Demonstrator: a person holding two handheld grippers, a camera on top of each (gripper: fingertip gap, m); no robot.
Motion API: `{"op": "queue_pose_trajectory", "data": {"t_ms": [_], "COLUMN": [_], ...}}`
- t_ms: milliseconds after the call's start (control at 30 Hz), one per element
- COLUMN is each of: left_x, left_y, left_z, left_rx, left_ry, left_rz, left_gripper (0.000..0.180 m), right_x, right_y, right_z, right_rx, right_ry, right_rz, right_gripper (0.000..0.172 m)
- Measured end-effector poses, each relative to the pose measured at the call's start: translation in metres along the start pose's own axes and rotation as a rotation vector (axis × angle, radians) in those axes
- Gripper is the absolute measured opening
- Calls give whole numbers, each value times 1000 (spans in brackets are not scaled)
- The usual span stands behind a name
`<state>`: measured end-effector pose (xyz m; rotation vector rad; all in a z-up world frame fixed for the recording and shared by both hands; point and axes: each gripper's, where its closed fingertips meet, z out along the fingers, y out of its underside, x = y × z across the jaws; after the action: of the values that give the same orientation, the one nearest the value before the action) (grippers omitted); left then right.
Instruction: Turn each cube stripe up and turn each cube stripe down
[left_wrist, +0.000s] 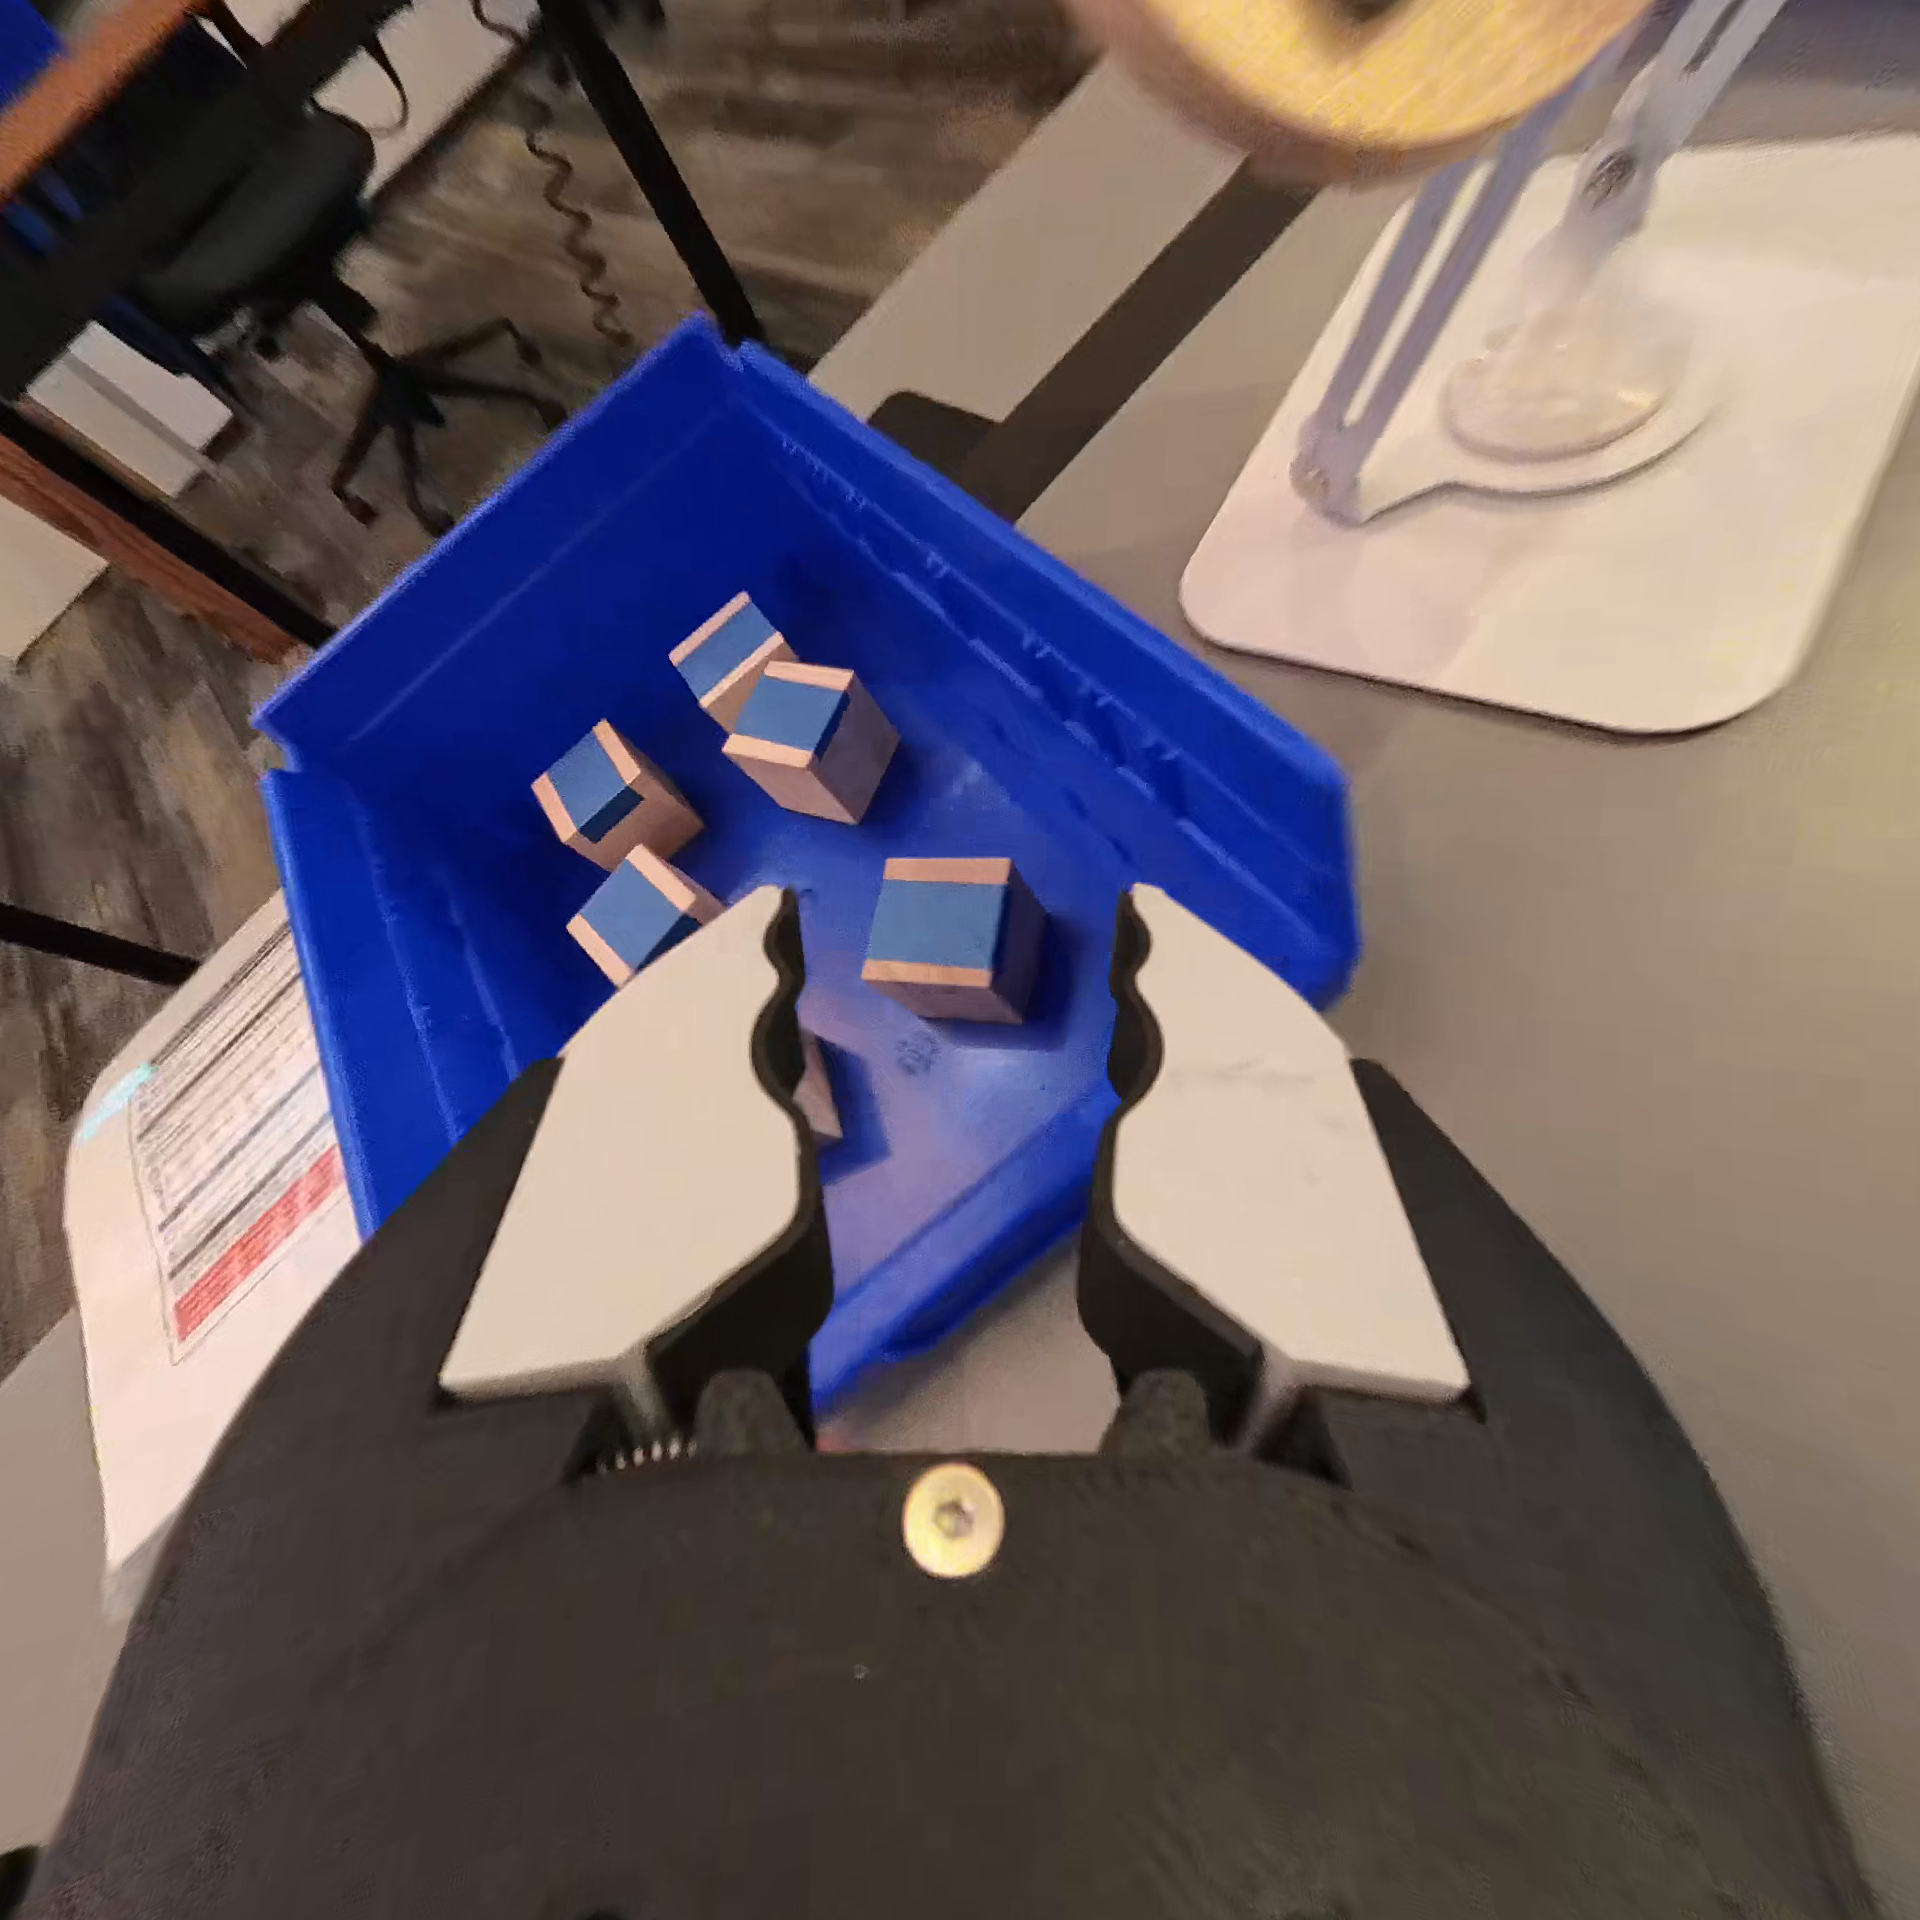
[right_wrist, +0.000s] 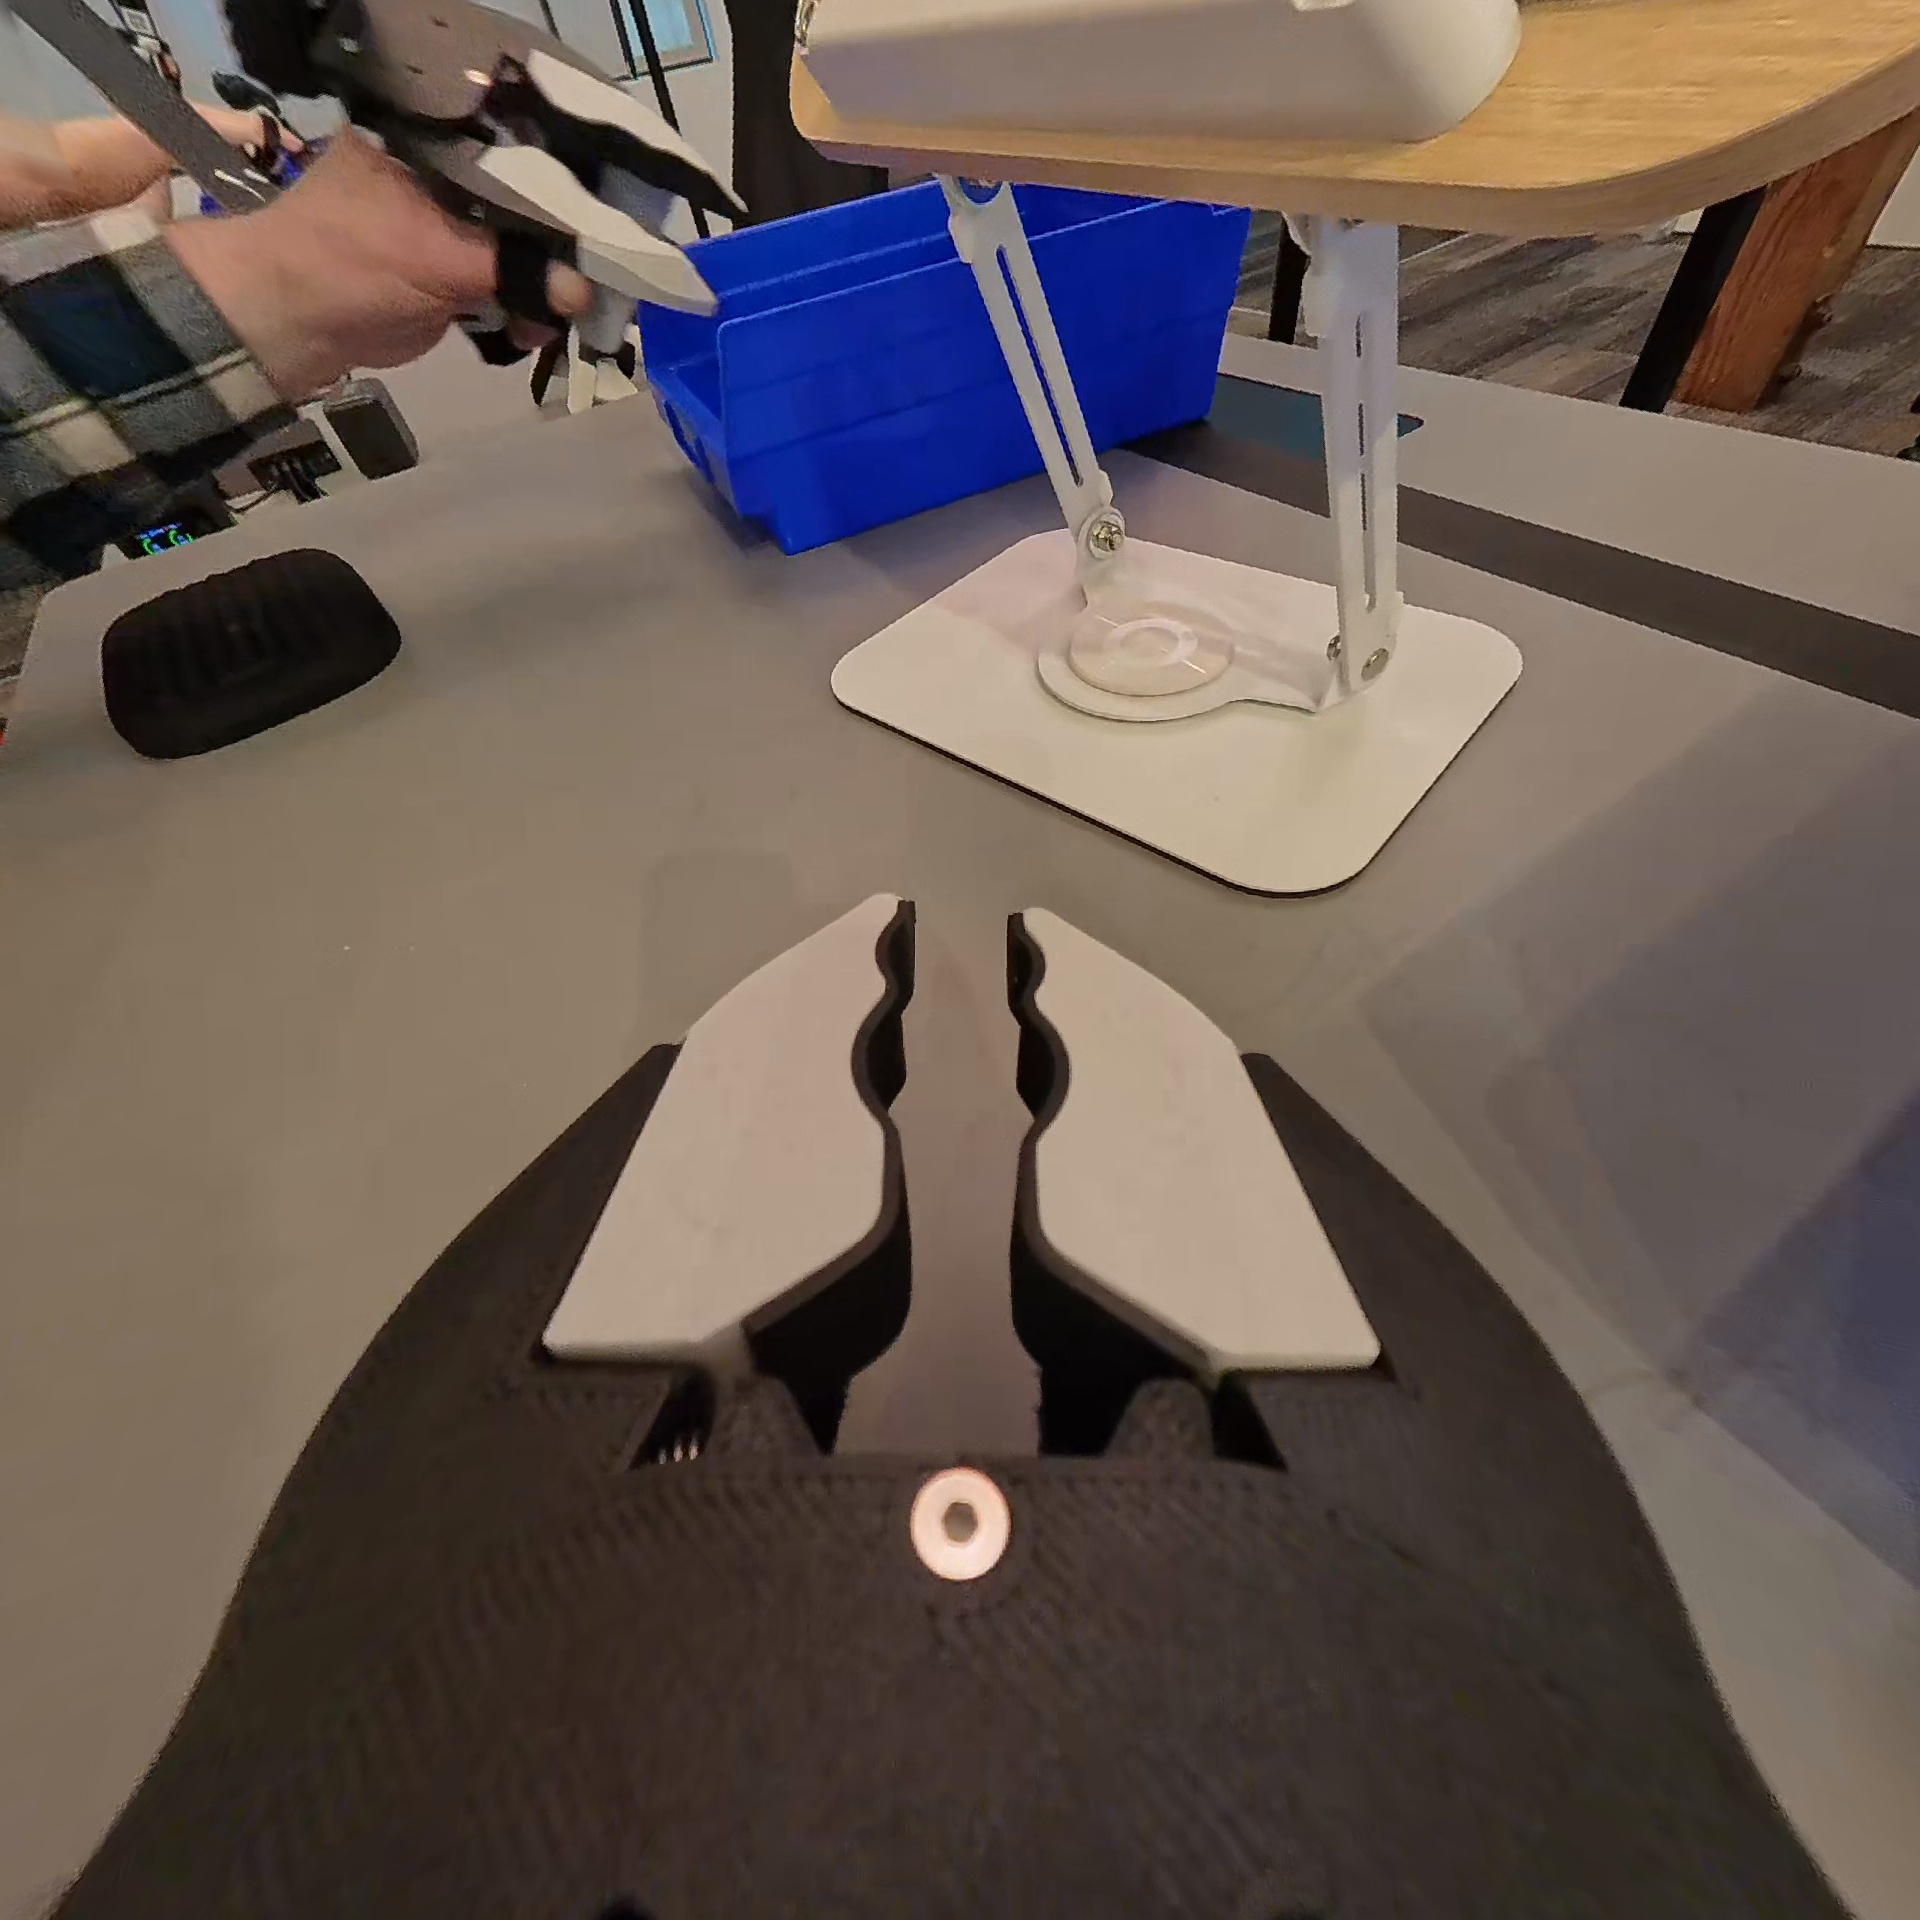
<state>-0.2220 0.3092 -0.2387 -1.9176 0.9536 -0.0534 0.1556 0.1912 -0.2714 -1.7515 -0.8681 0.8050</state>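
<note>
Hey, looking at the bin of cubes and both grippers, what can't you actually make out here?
- Left wrist view: a sixth cube mostly hidden behind the left gripper finger.
- Right wrist view: all cubes hidden by the blue bin wall.
- Left wrist view: sheet too blurred to make out.

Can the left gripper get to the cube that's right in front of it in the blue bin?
Probably yes. The left gripper is open and empty above the blue bin, and the cube stands apart from the others with nothing over it.
</note>
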Motion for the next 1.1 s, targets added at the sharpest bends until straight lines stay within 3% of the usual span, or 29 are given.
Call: {"op": "queue_pose_trajectory", "data": {"t_ms": [33, 300, 400, 467, 533, 667, 800, 867, 933, 1100], "left_x": [-5, -11, -7, 2, 1, -4, 11, 40, 79, 179], "left_y": [5, 46, 57, 66, 64, 28, -48, -92, -130, -186], "left_z": [11, 71, 82, 85, 88, 68, -4, -51, -93, -148], "left_rx": [-36, -363, -463, -536, -524, -293, 110, 323, 489, 694], "left_ry": [15, 184, 258, 331, 330, 240, 138, 137, 145, 154], "left_rz": [16, 80, 75, 57, 40, 10, 85, 147, 226, 456], "left_gripper": [57, 62, 58, 46, 46, 46, 45, 45, 45, 45], "right_x": [0, -1, -1, -1, -1, -1, -31, -61, -94, -154], "right_y": [0, 2, 3, 4, 3, -3, -25, -55, -89, -155], "right_z": [0, 2, 3, 3, 3, 0, 6, 15, 24, 36], "right_rx": [2, -10, -17, -20, -18, 8, 6, 48, 107, 225], "right_ry": [0, -10, -11, -12, -9, 8, -122, -264, -435, -839], "right_rz": [0, 1, -3, -4, -5, -24, 80, 184, 295, 545], "right_gripper": [17, 17, 17, 17, 17, 17, 29, 47, 55, 71]}}
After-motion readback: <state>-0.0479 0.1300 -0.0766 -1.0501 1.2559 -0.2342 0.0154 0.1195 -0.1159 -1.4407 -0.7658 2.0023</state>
